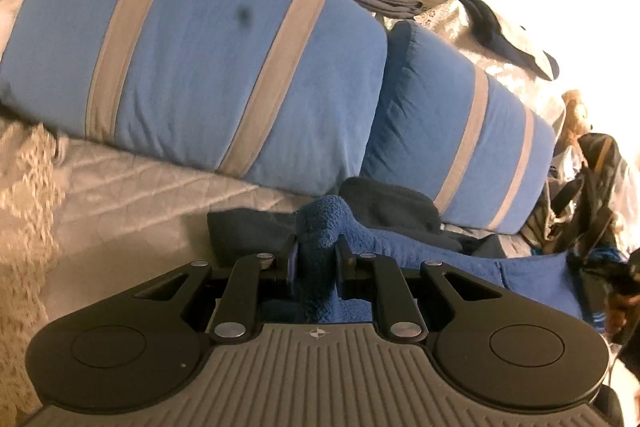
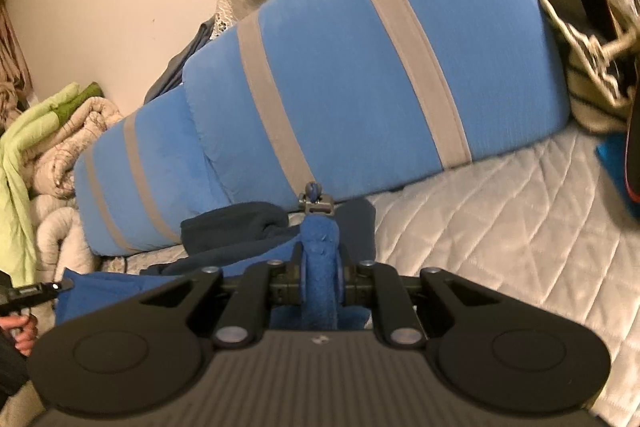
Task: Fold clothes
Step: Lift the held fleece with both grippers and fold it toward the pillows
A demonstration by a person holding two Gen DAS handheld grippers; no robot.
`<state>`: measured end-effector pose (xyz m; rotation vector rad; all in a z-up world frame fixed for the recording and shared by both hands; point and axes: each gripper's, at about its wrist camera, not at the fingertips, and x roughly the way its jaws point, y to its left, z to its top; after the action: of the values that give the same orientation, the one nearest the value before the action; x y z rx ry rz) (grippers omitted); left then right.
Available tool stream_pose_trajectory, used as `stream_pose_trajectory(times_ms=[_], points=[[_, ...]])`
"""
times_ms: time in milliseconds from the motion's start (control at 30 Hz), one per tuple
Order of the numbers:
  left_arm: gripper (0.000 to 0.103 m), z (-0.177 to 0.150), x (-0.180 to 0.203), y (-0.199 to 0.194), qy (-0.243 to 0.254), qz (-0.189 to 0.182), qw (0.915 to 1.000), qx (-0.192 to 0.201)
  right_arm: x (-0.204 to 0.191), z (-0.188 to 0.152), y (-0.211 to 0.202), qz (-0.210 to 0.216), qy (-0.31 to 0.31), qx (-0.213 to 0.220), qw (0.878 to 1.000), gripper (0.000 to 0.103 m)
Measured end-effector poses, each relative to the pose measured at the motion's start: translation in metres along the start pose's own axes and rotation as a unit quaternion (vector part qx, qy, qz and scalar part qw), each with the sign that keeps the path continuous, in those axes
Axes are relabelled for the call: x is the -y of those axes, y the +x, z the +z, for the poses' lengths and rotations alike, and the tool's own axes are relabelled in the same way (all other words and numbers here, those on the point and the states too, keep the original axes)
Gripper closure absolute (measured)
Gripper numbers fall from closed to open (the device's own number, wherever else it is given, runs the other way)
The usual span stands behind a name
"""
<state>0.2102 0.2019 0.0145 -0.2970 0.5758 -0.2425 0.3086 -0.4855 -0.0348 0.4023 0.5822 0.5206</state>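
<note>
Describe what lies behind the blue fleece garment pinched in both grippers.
Behind the blue fleece garment lies a darker navy garment on the quilted cover, then two blue striped cushions. The cushions hide whatever stands behind them.

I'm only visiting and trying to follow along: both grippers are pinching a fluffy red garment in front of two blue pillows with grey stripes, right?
Nearly. The garment is blue, not red; both wrist views show its fuzzy blue cloth clamped in the left gripper and the right gripper. The rest holds: two blue pillows with grey stripes lie behind it.
</note>
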Motion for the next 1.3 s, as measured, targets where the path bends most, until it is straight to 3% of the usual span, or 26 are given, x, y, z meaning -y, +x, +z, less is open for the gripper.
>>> stream_pose_trajectory(times_ms=[300, 1300], points=[[0.085, 0.021, 0.003, 0.016, 0.016, 0.025, 0.9995, 0.004, -0.013, 0.026, 0.016, -0.013, -0.025, 0.016, 0.999, 0.089], [0.085, 0.055, -0.012, 0.096, 0.032, 0.082, 0.9962, -0.001, -0.02, 0.082, 0.114, -0.054, -0.088, 0.006, 0.995, 0.09]])
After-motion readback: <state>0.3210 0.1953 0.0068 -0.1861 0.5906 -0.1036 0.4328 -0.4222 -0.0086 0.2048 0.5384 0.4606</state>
